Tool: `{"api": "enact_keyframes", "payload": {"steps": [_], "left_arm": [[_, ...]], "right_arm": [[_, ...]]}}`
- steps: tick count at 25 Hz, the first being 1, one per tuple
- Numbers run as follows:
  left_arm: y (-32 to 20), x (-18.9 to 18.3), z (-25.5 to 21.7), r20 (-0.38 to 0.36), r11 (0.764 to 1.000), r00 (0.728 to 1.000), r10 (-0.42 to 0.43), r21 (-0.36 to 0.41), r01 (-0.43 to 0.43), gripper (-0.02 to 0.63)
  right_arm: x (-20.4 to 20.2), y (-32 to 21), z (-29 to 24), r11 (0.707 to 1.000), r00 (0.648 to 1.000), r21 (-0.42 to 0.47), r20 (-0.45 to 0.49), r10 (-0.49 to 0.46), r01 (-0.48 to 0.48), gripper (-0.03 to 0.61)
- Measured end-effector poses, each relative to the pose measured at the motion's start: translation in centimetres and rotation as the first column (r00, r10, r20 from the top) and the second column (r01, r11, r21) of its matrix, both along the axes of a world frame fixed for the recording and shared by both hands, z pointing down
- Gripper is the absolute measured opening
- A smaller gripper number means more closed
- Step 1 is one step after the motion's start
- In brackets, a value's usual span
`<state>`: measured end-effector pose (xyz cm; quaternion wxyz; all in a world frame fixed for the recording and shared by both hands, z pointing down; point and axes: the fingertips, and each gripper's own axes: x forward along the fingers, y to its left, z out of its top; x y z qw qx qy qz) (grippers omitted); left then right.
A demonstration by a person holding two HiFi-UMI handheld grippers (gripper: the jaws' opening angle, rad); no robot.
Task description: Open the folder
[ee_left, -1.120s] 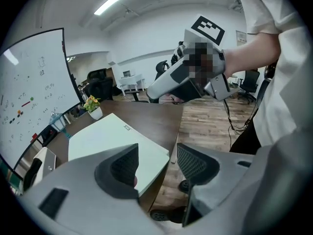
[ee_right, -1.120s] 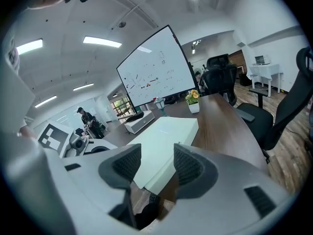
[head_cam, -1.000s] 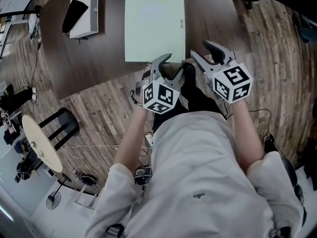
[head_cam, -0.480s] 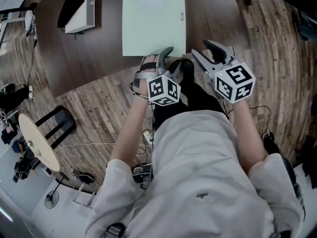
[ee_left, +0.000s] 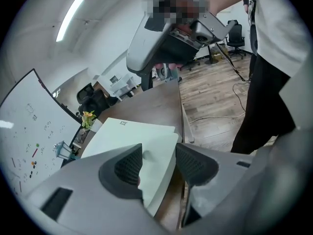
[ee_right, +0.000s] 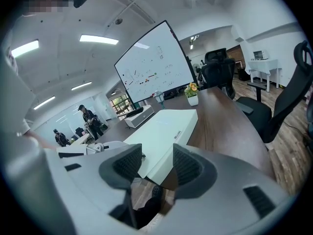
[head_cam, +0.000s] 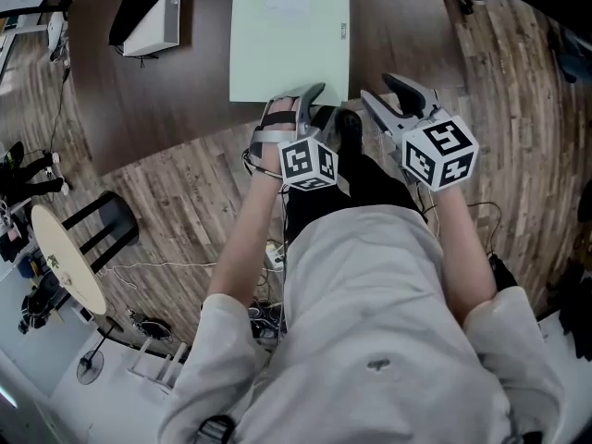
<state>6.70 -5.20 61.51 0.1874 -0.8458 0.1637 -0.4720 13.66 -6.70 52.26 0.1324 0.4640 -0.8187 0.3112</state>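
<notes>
Brown table [head_cam: 185,91] with closed folder [head_cam: 289,35], white box [head_cam: 163,18]

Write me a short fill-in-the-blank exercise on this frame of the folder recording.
1. The folder on the table is ____, not open.
2. The folder's colour is pale ____.
3. The right hand-held gripper is ____, not shut, and holds nothing.
4. In the head view, the white box sits to the folder's ____.
Missing words: closed; green; open; left.

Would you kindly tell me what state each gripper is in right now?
Left gripper: open, jaws just closing slightly, folder edge between them, ungripped.
Right gripper: open, holding nothing.
</notes>
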Motion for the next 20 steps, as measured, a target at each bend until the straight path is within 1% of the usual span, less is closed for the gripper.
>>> {"api": "enact_keyframes", "payload": {"steps": [4,6,10,12,16,20], "left_arm": [[0.1,0.1,0.1,0.003,1.000,1.000,0.022,-0.005,-0.022,0.189],[0.2,0.0,0.2,-0.006,1.000,1.000,0.019,-0.023,-0.019,0.167],[0.5,0.1,-0.2,-0.073,0.995,0.997,-0.008,-0.098,0.001,0.151],[0.6,0.0,-0.6,-0.109,0.991,0.994,-0.018,-0.132,0.003,0.132],[0.5,0.1,-1.2,-0.163,0.976,0.985,-0.061,-0.215,0.025,0.109],[0.3,0.0,-1.7,-0.204,0.961,0.972,-0.118,-0.271,0.059,0.083]], "right_arm": [[0.1,-0.1,0.1,1.000,1.000,0.001,-0.008,-0.007,0.007,0.189],[0.1,-0.1,0.1,1.000,1.000,0.000,-0.007,-0.008,0.008,0.189],[0.3,0.3,0.0,1.000,1.000,-0.009,0.001,-0.004,0.004,0.187],[0.3,0.4,0.1,1.000,1.000,-0.011,0.003,-0.003,0.003,0.187],[0.3,0.5,0.0,1.000,1.000,-0.013,0.006,-0.004,0.004,0.187],[-0.1,0.8,0.3,1.000,1.000,-0.024,0.009,-0.004,0.004,0.187]]}}
